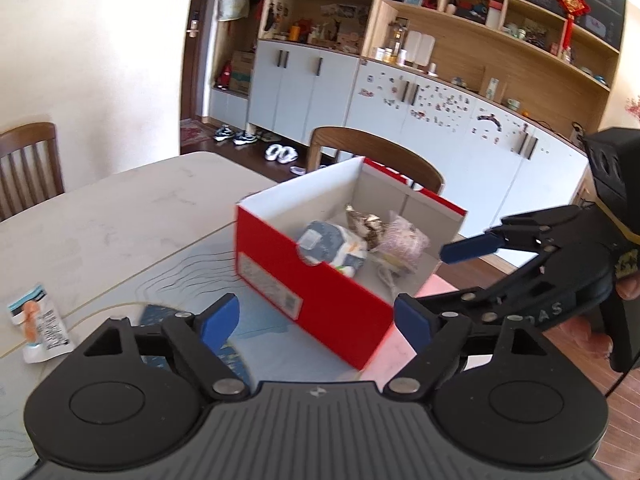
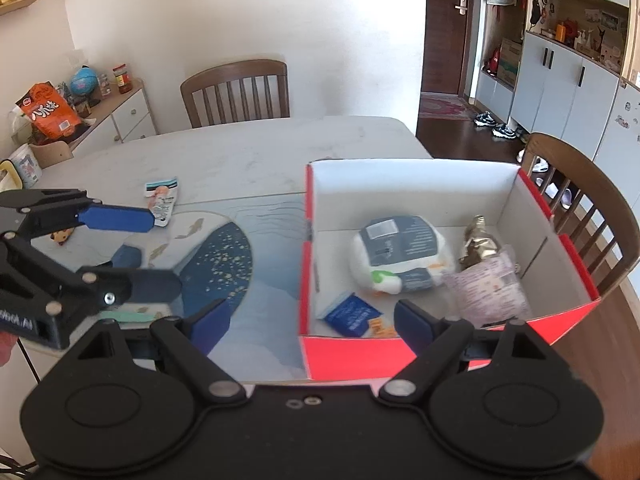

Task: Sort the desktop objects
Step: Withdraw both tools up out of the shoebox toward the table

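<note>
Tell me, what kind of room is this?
Probably a home dining room: a dining table with wooden chairs around it, wall cabinets with shelves of household things, and shoes by the door.

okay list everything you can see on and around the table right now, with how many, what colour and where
box: one, red outside, white inside, open, right part of table
big packet: one, white and dark blue, in box
gold wrapper: one, in box, beside big packet
pink packet: one, in box, near corner
small blue packet: one, in box, near front wall
sachet: one, white and teal, on table left of box
small orange item: one, on table, too small to identify
mat: one, blue and white, under box
table: one, pale
chairs: two seen, brown wood, around table
left gripper: one, black, blue pads, open, empty
right gripper: one, black, blue pads, open, empty
</note>
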